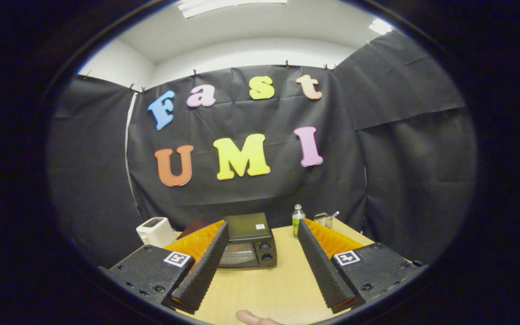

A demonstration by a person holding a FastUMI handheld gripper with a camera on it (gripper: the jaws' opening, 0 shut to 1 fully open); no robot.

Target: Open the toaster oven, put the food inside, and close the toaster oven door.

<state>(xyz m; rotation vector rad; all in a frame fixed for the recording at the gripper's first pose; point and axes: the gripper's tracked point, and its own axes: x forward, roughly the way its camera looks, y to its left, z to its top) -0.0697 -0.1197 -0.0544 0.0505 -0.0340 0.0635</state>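
A black toaster oven [248,243] stands on the wooden table [282,280] beyond my fingers, its glass door shut and two knobs on its right side. My left finger covers part of its front. My gripper [263,232] hangs above the table, open wide, with nothing between the fingers [206,266]. At the near table edge, between the fingers, a pale rounded thing [253,318] pokes in; I cannot tell whether it is the food or a fingertip.
A white toaster [155,231] sits left of the oven at the table's back. Right of the oven stand a small green-labelled bottle [297,220] and a clear glass [324,220] with something in it. Black cloth walls close the booth behind.
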